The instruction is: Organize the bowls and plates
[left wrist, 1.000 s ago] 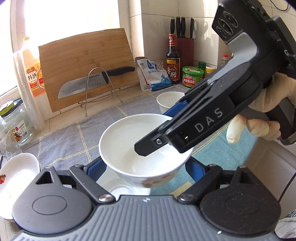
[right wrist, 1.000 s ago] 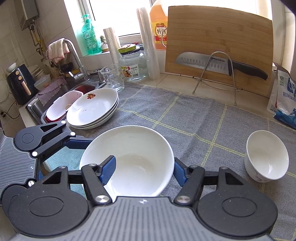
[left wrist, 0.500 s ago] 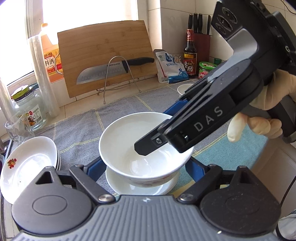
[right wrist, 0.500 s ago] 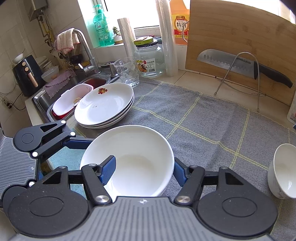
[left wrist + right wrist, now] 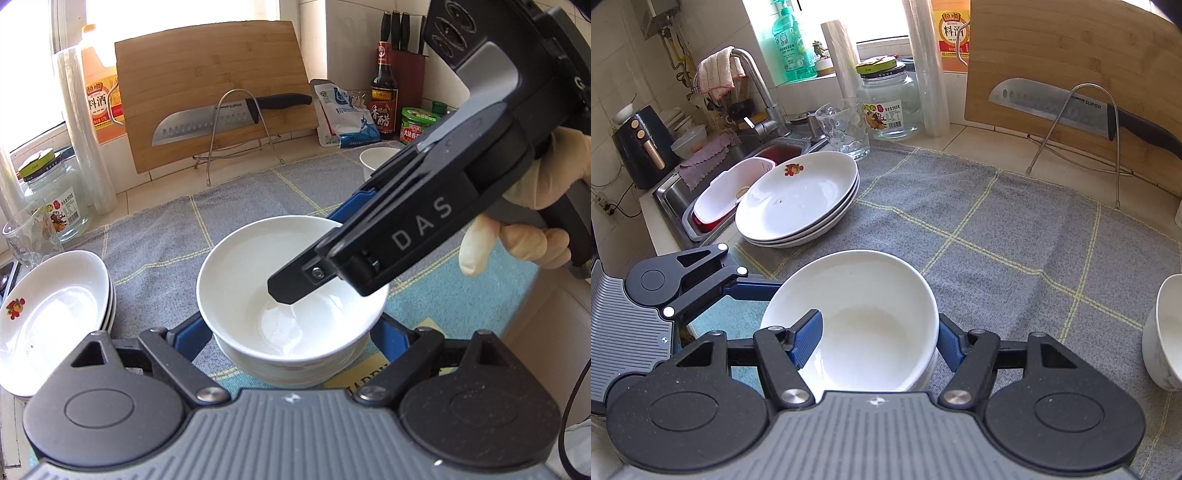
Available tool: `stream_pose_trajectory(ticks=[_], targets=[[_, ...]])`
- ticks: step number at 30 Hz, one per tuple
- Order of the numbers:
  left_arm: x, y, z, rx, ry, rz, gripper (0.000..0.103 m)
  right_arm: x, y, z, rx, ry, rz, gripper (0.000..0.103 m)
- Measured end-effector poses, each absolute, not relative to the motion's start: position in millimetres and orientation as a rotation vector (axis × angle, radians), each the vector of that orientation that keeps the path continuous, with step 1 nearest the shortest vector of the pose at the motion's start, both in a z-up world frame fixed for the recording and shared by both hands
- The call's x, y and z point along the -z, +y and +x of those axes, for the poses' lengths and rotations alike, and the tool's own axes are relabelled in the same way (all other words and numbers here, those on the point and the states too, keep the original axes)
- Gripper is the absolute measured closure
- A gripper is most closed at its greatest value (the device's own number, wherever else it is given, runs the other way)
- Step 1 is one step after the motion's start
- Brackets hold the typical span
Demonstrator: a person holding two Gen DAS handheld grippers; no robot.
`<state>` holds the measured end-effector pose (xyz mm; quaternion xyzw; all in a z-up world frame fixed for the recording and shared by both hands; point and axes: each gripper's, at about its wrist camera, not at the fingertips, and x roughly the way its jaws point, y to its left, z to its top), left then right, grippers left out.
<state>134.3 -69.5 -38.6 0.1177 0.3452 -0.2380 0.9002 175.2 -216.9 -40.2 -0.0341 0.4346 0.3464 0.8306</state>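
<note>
A white bowl [image 5: 258, 280] is nested on a second white bowl [image 5: 288, 373] on the grey towel. My right gripper [image 5: 875, 336] is shut on the upper bowl's rim [image 5: 857, 295], one blue pad [image 5: 805, 339] inside it and one outside. It also shows in the left wrist view [image 5: 388, 240], reaching over the bowl from the right. My left gripper [image 5: 291, 332] is open, its fingers on either side of the bowls' base; I cannot tell whether they touch. A stack of white plates [image 5: 48, 310] [image 5: 798, 199] lies to the left. A small white bowl [image 5: 1167, 332] [image 5: 376, 158] stands apart on the right.
A cutting board [image 5: 214, 88] and a knife on a wire stand [image 5: 221, 118] are at the back. A glass jar [image 5: 890, 103], a tumbler [image 5: 846, 129], bottles and a sink [image 5: 713, 192] with a dish line the left. Sauce bottle [image 5: 384, 96] and jars stand back right.
The held bowl has come down onto the lower bowl near the plate stack. Both grippers have shifted left, so the plates show larger and the small bowl sits further right.
</note>
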Motion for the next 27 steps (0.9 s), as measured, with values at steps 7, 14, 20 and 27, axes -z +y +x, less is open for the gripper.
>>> stream_pose_trajectory(ticks=[7, 14, 20, 27], targets=[[40.0, -71.3, 134.8, 0.49, 0.717, 0.251, 0.012, 43.8, -215.7, 176.5, -0.73, 0.927, -0.073, 0.032], [41.7, -72.1, 134.9, 0.488, 0.723, 0.253, 0.012, 45.8, -215.3, 176.3, -0.729, 0.928, -0.071, 0.032], [43.5, -72.9, 135.9, 0.488, 0.731, 0.25, 0.012, 48.9, -214.4, 176.2, -0.723, 0.932, -0.073, 0.032], [46.3, -69.2, 137.0, 0.492, 0.731, 0.221, 0.01, 48.4, -214.7, 174.6, -0.719, 0.916, -0.071, 0.016]])
